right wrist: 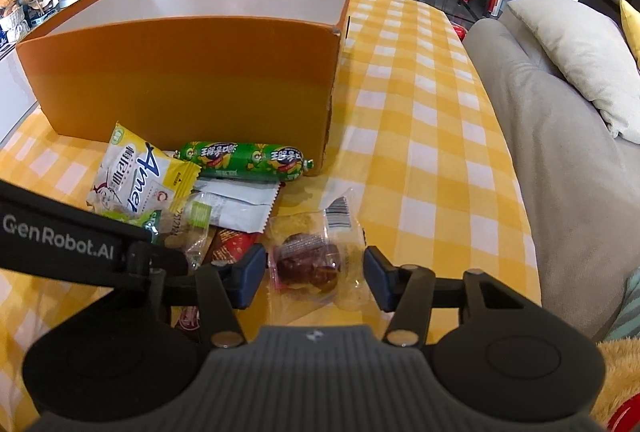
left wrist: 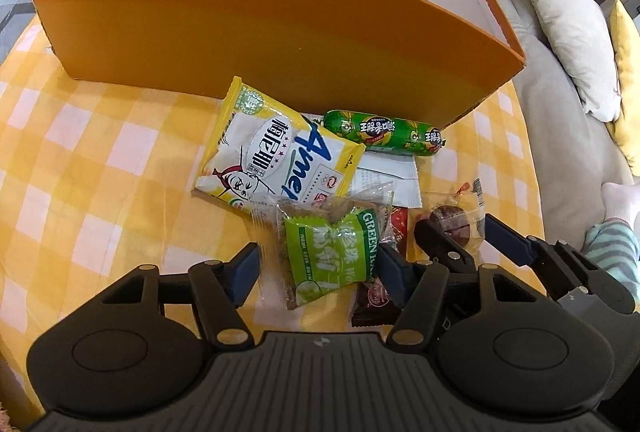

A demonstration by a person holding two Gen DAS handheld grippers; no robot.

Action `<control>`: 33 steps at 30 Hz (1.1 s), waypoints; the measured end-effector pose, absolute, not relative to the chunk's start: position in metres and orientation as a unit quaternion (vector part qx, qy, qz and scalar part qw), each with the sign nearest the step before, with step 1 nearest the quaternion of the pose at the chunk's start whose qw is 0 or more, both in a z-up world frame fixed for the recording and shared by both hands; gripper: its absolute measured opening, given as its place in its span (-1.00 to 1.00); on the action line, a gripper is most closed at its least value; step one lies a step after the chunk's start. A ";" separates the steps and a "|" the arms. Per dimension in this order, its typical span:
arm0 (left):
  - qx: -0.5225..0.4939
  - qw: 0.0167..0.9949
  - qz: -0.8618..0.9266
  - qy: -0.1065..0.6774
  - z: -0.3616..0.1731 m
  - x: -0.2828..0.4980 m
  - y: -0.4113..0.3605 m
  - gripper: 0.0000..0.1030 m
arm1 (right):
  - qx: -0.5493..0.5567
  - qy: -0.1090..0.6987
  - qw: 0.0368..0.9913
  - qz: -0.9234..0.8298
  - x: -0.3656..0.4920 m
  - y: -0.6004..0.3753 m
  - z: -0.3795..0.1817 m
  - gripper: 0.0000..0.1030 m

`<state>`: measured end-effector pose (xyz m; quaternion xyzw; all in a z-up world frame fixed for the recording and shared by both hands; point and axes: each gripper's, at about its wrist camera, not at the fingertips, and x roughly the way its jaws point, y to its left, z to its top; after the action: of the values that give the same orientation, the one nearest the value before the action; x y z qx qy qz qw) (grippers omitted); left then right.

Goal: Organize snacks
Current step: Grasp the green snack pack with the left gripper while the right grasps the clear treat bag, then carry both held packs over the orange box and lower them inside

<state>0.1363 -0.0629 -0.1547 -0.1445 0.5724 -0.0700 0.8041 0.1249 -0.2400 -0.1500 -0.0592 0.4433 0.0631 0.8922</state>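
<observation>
An open orange box [left wrist: 248, 28] [right wrist: 180, 80] stands on the yellow checked tablecloth. In front of it lies a pile of snacks: a yellow-white packet [left wrist: 276, 148] [right wrist: 136, 176], a green sausage [left wrist: 384, 132] [right wrist: 244, 160], a white sachet [left wrist: 388, 176] [right wrist: 240, 204]. My left gripper [left wrist: 318, 268] is open, its jaws either side of a green snack packet [left wrist: 332, 252]. My right gripper [right wrist: 314, 280] [left wrist: 456, 236] is open around a clear packet with a dark snack [right wrist: 312, 260] [left wrist: 452, 224]. Red-brown packets [left wrist: 376, 300] [right wrist: 232, 244] lie partly hidden beneath.
A grey sofa [right wrist: 560, 136] with a beige cushion [right wrist: 580, 48] runs along the table's right edge. Bare tablecloth [right wrist: 420, 112] lies right of the box. The left gripper's arm [right wrist: 60, 236] crosses the right wrist view at left.
</observation>
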 end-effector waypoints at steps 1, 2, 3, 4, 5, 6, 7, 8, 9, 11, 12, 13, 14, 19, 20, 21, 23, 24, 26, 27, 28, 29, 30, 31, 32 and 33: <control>-0.143 0.804 -0.072 0.573 -0.155 0.136 -0.064 0.31 | -0.061 0.443 0.892 0.063 0.125 -0.239 -0.150 -0.04; -0.141 0.803 -0.075 0.574 -0.154 0.136 -0.064 0.27 | -0.063 0.443 0.892 0.063 0.124 -0.239 -0.149 -0.10; -0.141 0.804 -0.079 0.573 -0.153 0.135 -0.064 0.10 | -0.064 0.442 0.892 0.062 0.124 -0.239 -0.149 -0.12; -0.143 0.803 -0.084 0.572 -0.152 0.134 -0.063 0.06 | -0.064 0.443 0.892 0.062 0.123 -0.238 -0.148 -0.16; -0.142 0.803 -0.084 0.573 -0.151 0.134 -0.063 0.04 | -0.064 0.444 0.892 0.062 0.123 -0.239 -0.148 -0.18; -0.141 0.803 -0.084 0.573 -0.150 0.133 -0.063 0.02 | -0.065 0.444 0.892 0.062 0.122 -0.238 -0.147 -0.20; -0.140 0.803 -0.085 0.573 -0.150 0.132 -0.063 0.01 | -0.067 0.444 0.891 0.062 0.122 -0.238 -0.147 -0.22; -0.139 0.804 -0.086 0.572 -0.148 0.130 -0.061 0.00 | -0.068 0.444 0.891 0.063 0.122 -0.238 -0.147 -0.24; -0.138 0.804 -0.085 0.572 -0.147 0.130 -0.061 -0.01 | -0.068 0.445 0.891 0.062 0.121 -0.238 -0.146 -0.27; -0.137 0.807 -0.088 0.568 -0.143 0.125 -0.059 -0.02 | -0.062 0.450 0.889 0.060 0.120 -0.239 -0.145 -0.28; -0.137 0.807 -0.089 0.567 -0.142 0.124 -0.058 -0.03 | -0.058 0.452 0.888 0.059 0.120 -0.241 -0.145 -0.28; -0.138 0.808 -0.090 0.565 -0.140 0.122 -0.057 -0.03 | -0.054 0.454 0.887 0.058 0.119 -0.241 -0.144 -0.28; -0.141 0.809 -0.091 0.563 -0.138 0.121 -0.055 -0.03 | -0.053 0.455 0.887 0.057 0.118 -0.242 -0.143 -0.29; -0.151 0.816 -0.096 0.550 -0.128 0.113 -0.046 -0.03 | -0.053 0.445 0.892 0.051 0.108 -0.242 -0.135 -0.29; -0.153 0.817 -0.098 0.548 -0.125 0.112 -0.045 -0.03 | -0.051 0.445 0.893 0.052 0.106 -0.242 -0.133 -0.29; -0.154 0.818 -0.099 0.545 -0.123 0.111 -0.043 -0.03 | -0.046 0.444 0.893 0.053 0.104 -0.242 -0.130 -0.29; -0.156 0.821 -0.100 0.540 -0.118 0.108 -0.041 -0.03 | -0.039 0.436 0.898 0.054 0.098 -0.242 -0.123 -0.29; -0.158 0.822 -0.101 0.538 -0.116 0.107 -0.039 -0.03 | -0.042 0.431 0.900 0.054 0.095 -0.240 -0.120 -0.29; -0.160 0.825 -0.104 0.532 -0.110 0.104 -0.036 -0.03 | -0.048 0.421 0.904 0.055 0.089 -0.238 -0.114 -0.29; -0.160 0.827 -0.105 0.528 -0.106 0.103 -0.034 -0.03 | -0.048 0.418 0.905 0.057 0.087 -0.237 -0.111 -0.29; -0.160 0.829 -0.107 0.525 -0.103 0.102 -0.032 -0.03 | -0.046 0.415 0.907 0.059 0.084 -0.236 -0.108 -0.29; -0.161 0.832 -0.108 0.520 -0.099 0.100 -0.031 -0.03 | -0.043 0.413 0.908 0.060 0.082 -0.235 -0.105 -0.29; -0.161 0.834 -0.109 0.517 -0.097 0.099 -0.030 -0.03 | -0.039 0.411 0.908 0.063 0.080 -0.234 -0.102 -0.29; -0.161 0.836 -0.110 0.513 -0.093 0.099 -0.028 -0.03 | -0.036 0.410 0.909 0.065 0.078 -0.233 -0.099 -0.29; -0.161 0.839 -0.111 0.508 -0.089 0.098 -0.027 -0.03 | -0.032 0.408 0.910 0.068 0.075 -0.231 -0.096 -0.29; -0.163 0.841 -0.112 0.504 -0.086 0.098 -0.025 -0.03 | -0.029 0.407 0.910 0.071 0.073 -0.230 -0.093 -0.29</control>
<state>0.0976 -0.0245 -0.0856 -0.1630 0.5044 -0.1116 0.8406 0.0733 -0.2296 -0.0930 -0.0293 0.4068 0.0708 0.9103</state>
